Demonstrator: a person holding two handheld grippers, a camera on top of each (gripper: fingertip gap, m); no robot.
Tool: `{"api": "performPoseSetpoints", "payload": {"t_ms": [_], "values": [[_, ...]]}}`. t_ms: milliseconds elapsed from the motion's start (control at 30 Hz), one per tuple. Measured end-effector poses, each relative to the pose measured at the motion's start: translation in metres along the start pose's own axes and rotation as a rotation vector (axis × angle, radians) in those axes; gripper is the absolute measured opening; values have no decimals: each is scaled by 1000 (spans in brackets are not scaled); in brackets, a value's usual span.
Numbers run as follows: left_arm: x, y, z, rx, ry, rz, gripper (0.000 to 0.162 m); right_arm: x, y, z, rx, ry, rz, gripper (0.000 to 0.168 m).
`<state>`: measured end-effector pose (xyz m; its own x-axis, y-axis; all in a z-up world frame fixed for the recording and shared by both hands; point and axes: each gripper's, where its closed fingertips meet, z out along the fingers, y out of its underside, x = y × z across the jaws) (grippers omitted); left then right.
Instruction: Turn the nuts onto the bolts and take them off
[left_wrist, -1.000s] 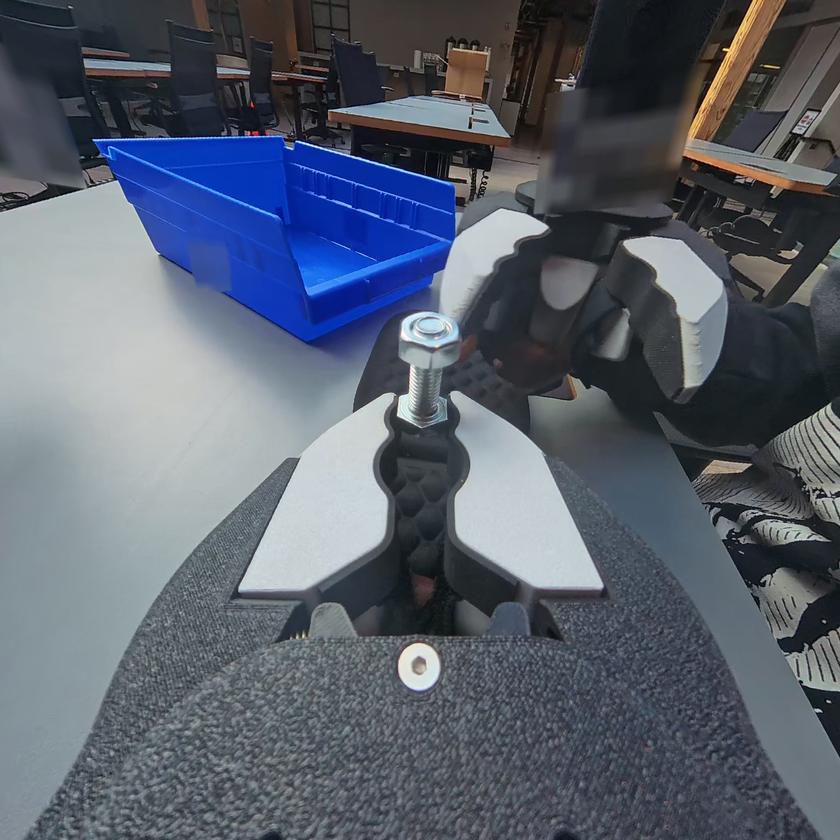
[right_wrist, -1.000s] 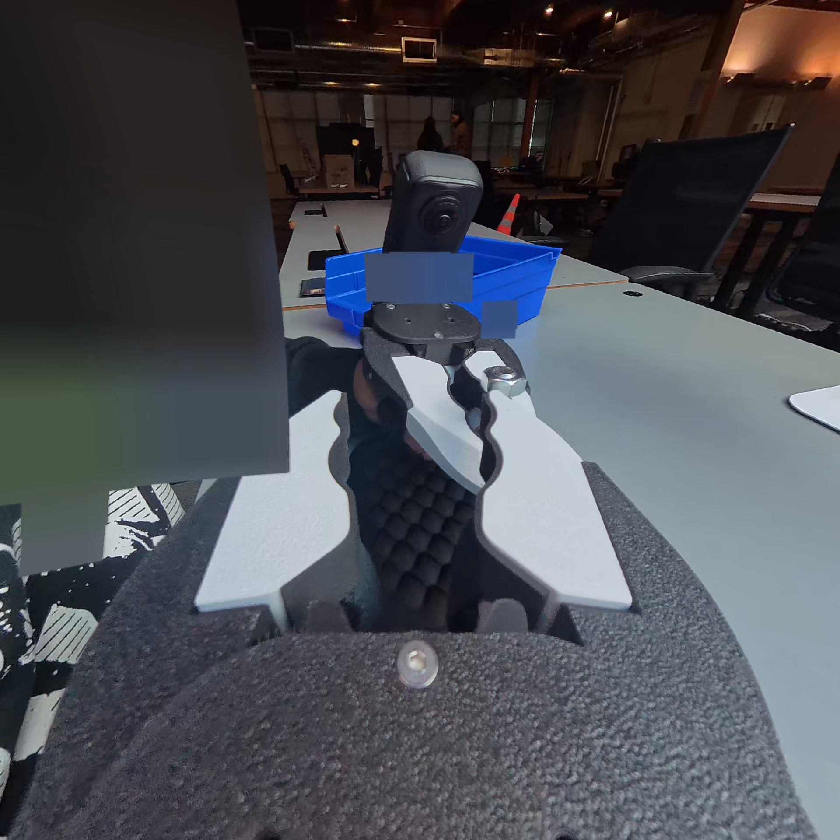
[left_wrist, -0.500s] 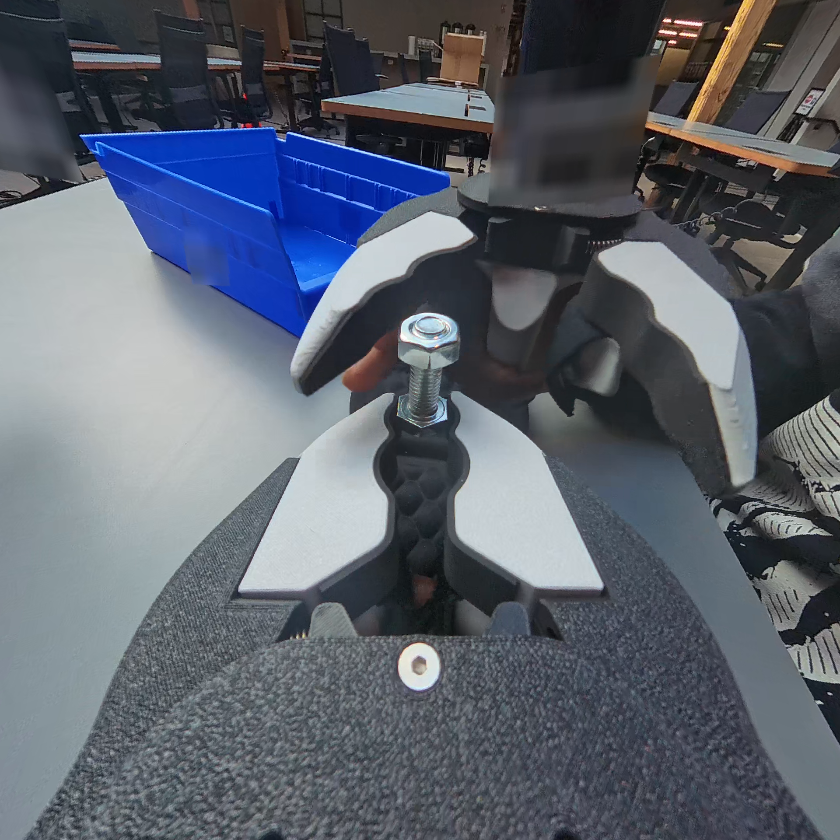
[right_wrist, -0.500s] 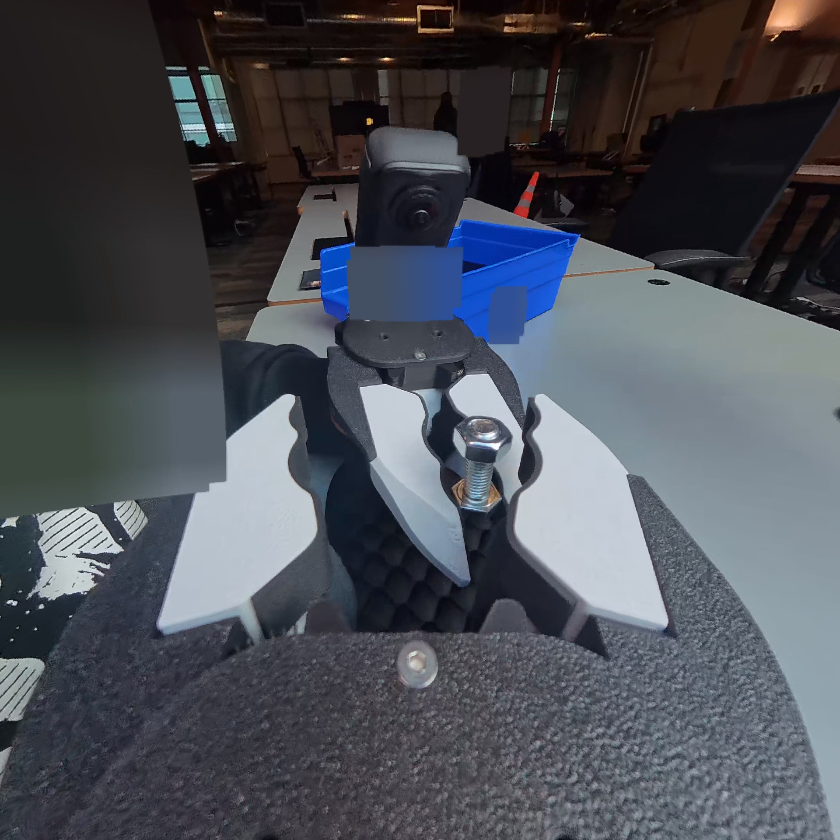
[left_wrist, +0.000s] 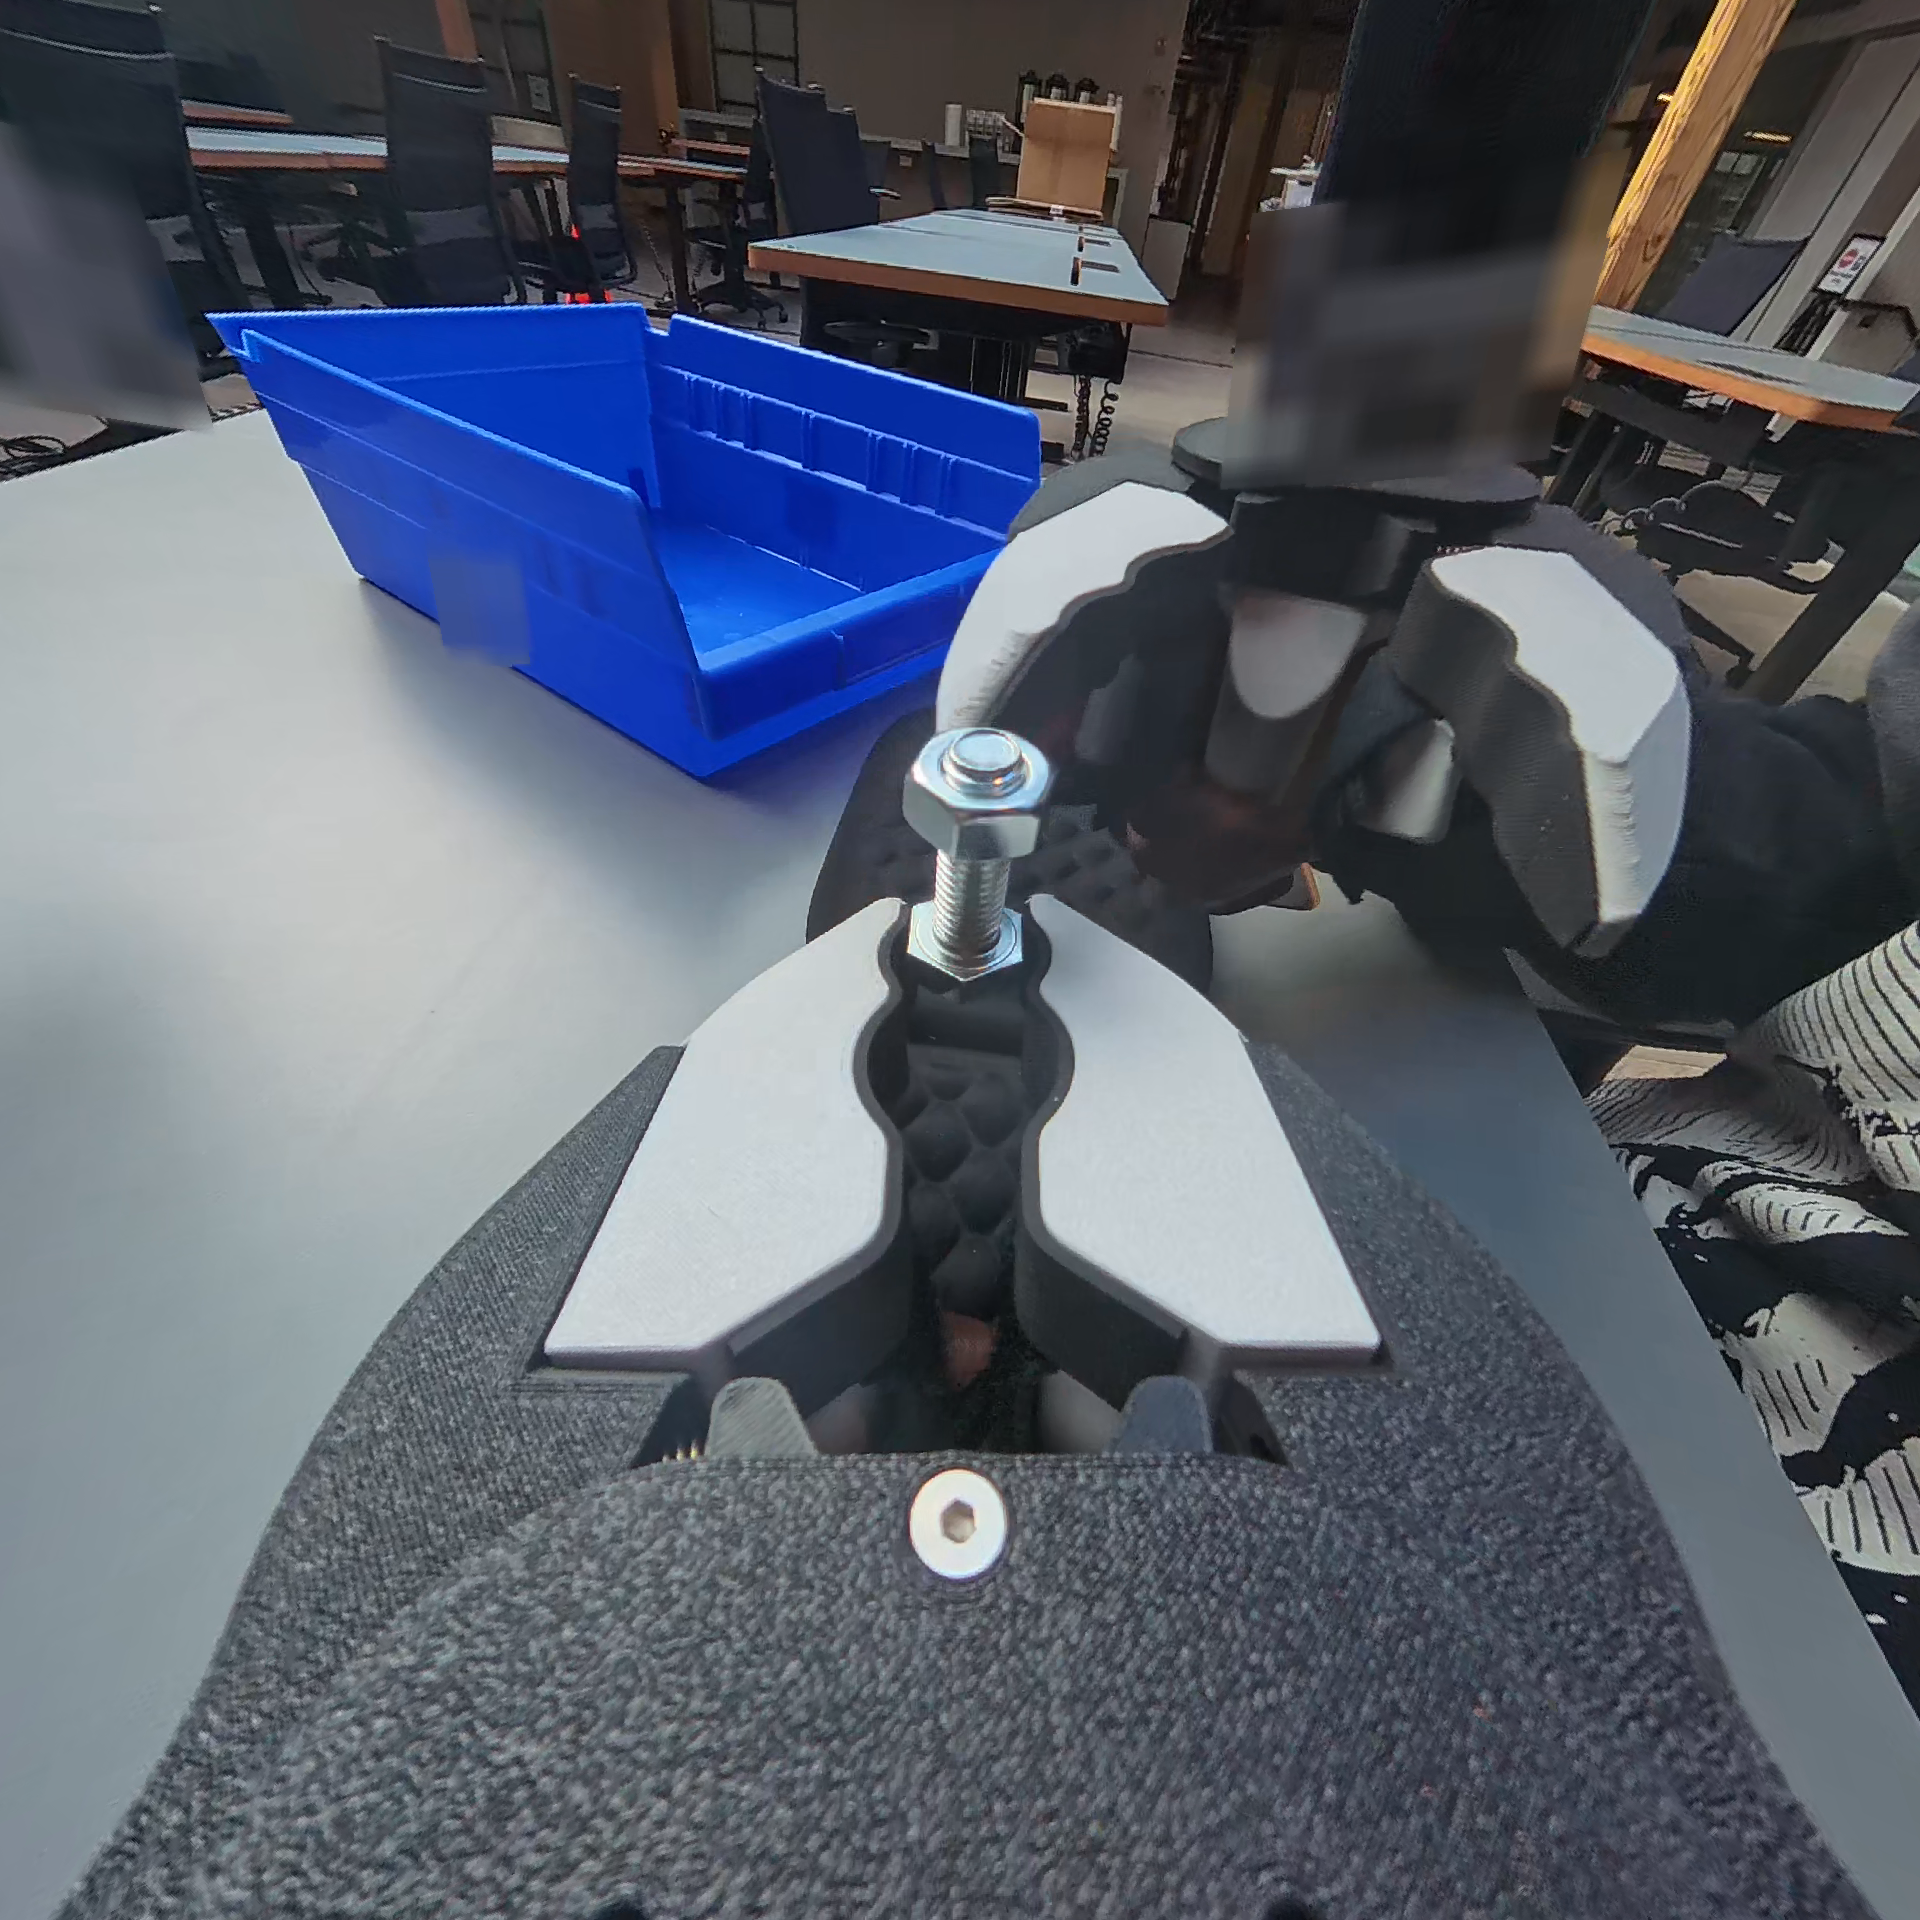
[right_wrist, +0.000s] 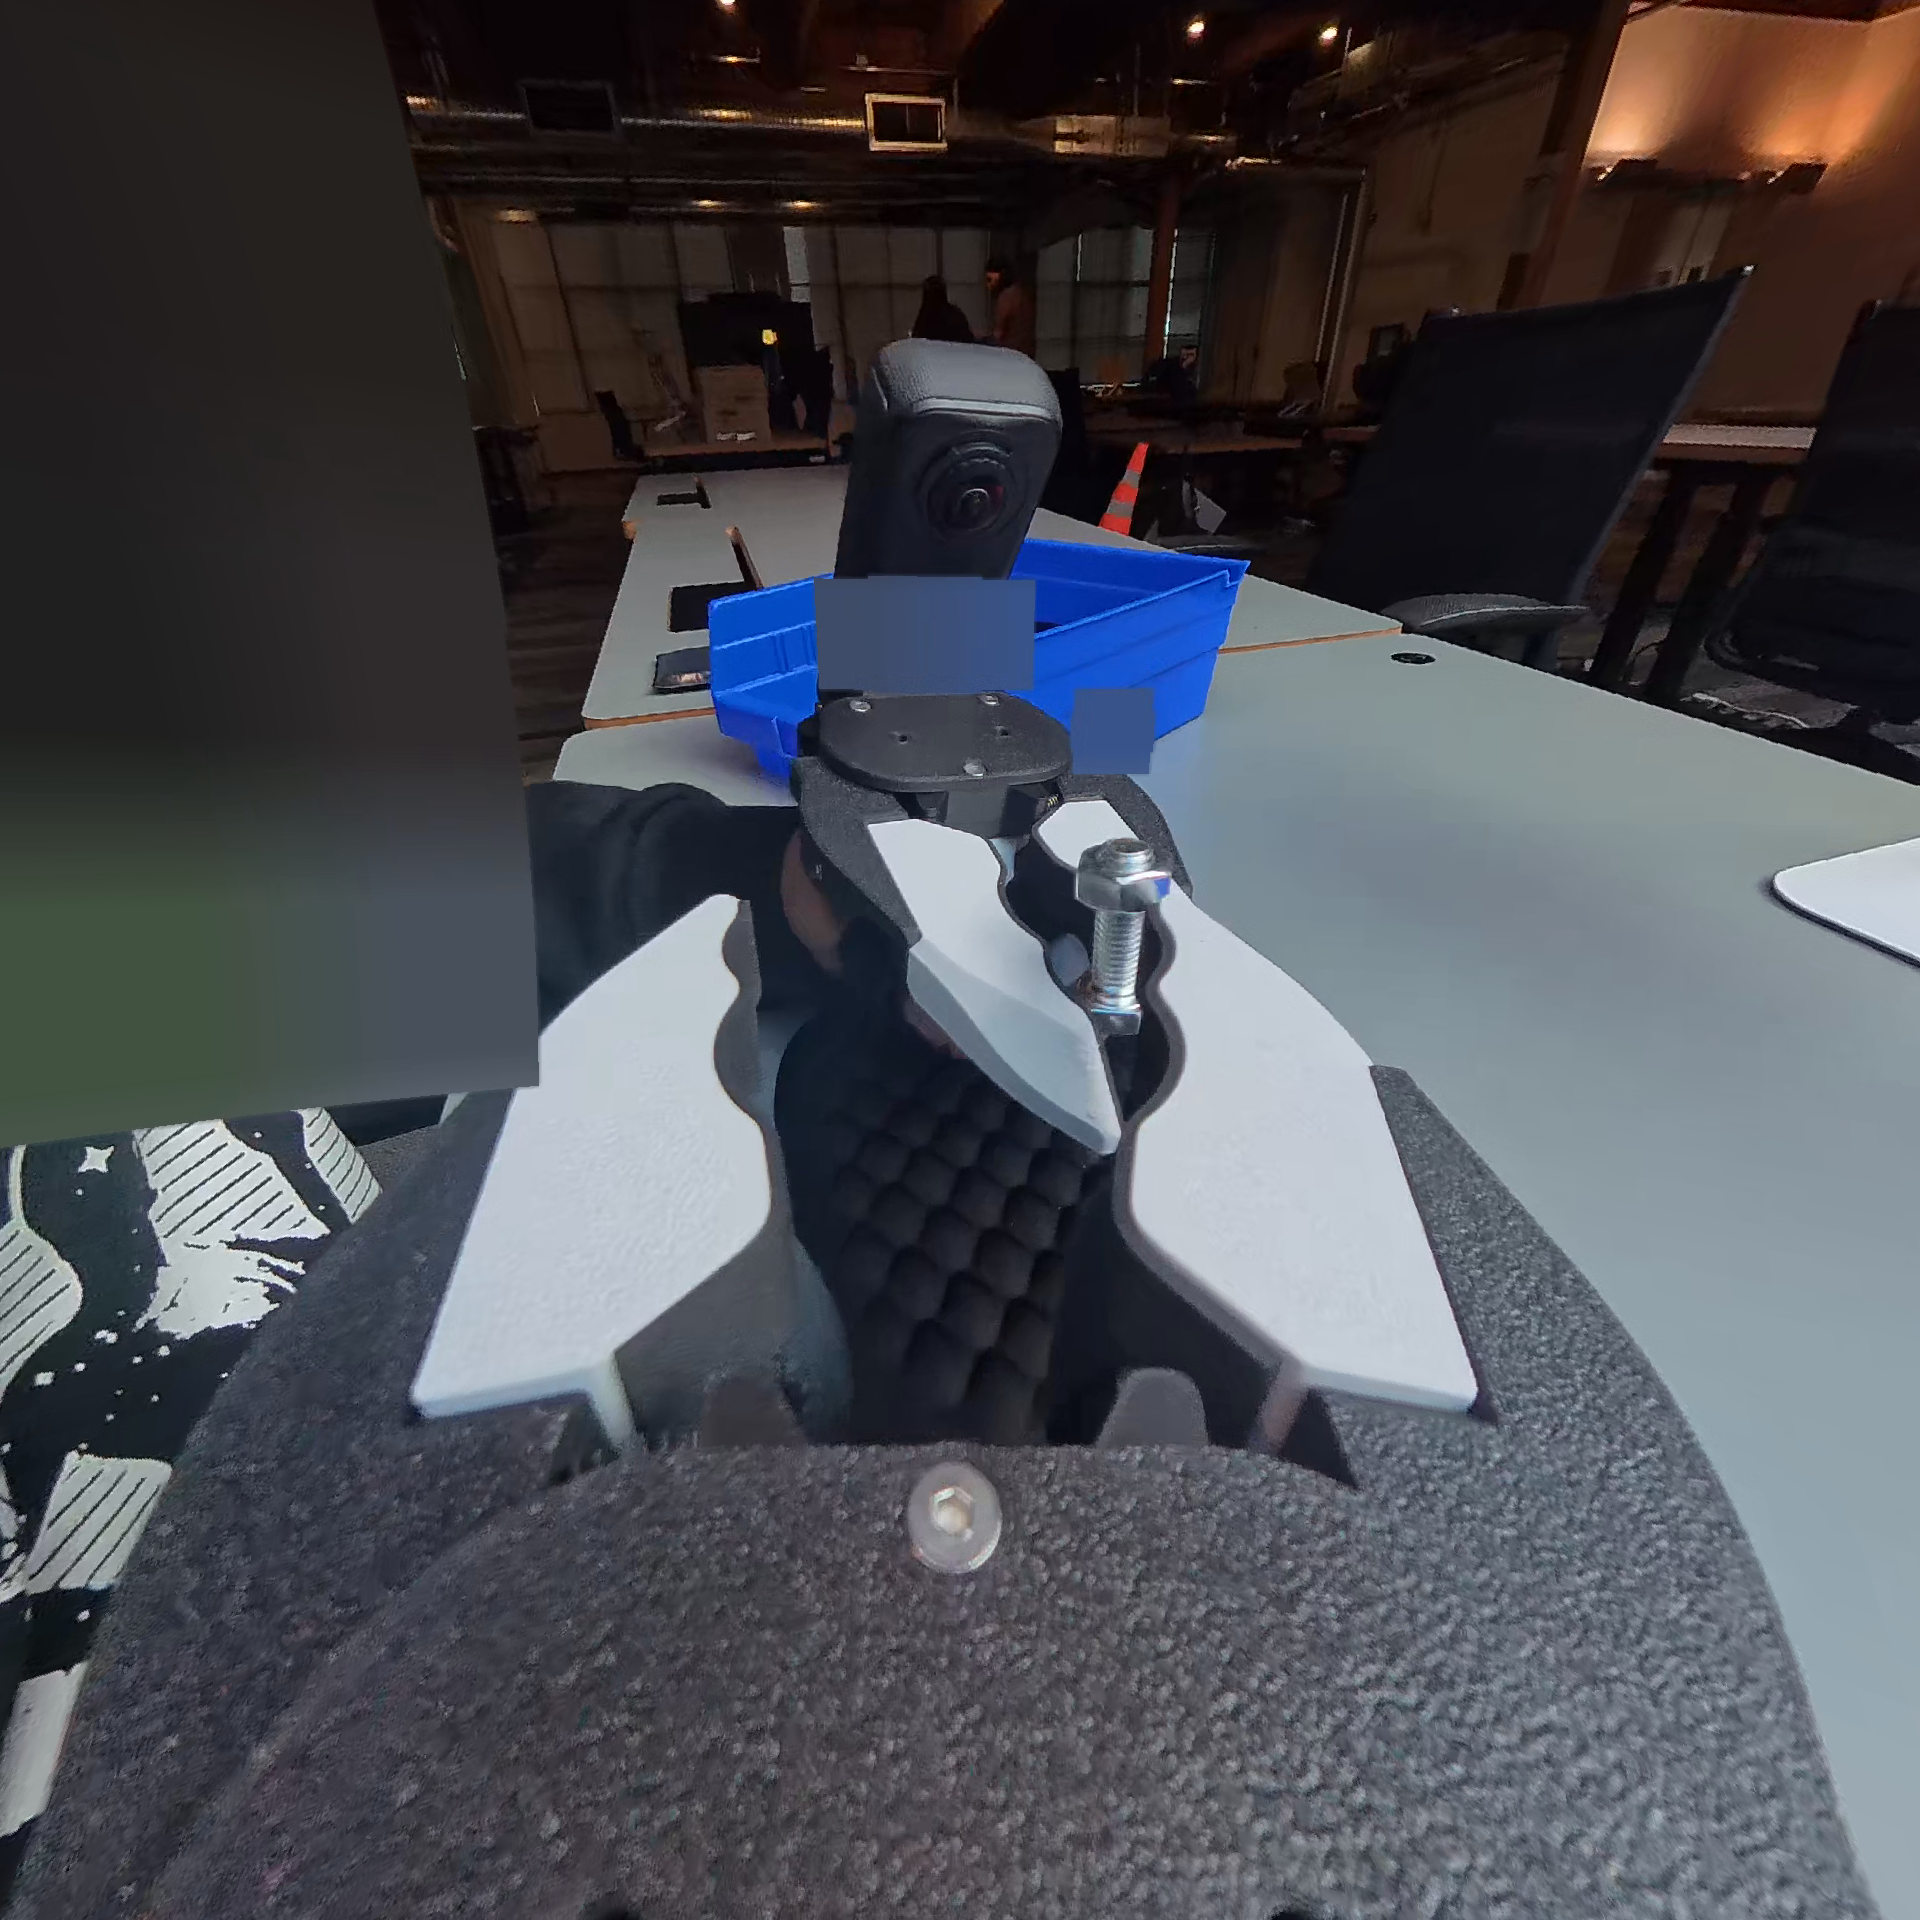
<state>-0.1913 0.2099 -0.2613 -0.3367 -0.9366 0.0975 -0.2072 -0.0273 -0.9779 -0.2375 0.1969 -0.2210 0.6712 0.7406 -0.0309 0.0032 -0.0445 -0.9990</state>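
Grey table (left_wrist: 312, 987) in a dim office of desks; left hand-held gripper (left_wrist: 961, 935) clamped on bolt (left_wrist: 971, 883), right hand-held gripper (right_wrist: 935, 1039) apart.

Hiding the bolt's (left_wrist: 971, 902) lower end inside the left gripper (left_wrist: 964, 961), at frame centre. Blocking part of the blue bin (right_wrist: 1127, 649) behind the mounted camera (right_wrist: 951, 468), upper centre. Running off the right edge: a white pad (right_wrist: 1860, 899), cut short.

- My left gripper (left_wrist: 966, 940), frame centre, has its jaws closed on a bolt (left_wrist: 971, 878).
- My right gripper (right_wrist: 940, 1013) is spread wide, holding nothing.
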Motion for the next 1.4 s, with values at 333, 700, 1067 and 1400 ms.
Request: {"api": "performPoseSetpoints", "payload": {"t_ms": [333, 700, 1067, 1400], "values": [[1, 1, 1, -9, -1, 14, 18, 13, -4, -1, 40, 42, 43, 84], [1, 3, 2, -21, 1, 18, 18, 3, 8, 35, -78, -31, -48, 88], [0, 1, 2, -13, 1, 9, 18, -4, 4, -4, 2, 21, -4, 57], [1, 2, 2, -20, 6, 14, 18, 15, -8, -2, 96, 52, 71, 77]]}}
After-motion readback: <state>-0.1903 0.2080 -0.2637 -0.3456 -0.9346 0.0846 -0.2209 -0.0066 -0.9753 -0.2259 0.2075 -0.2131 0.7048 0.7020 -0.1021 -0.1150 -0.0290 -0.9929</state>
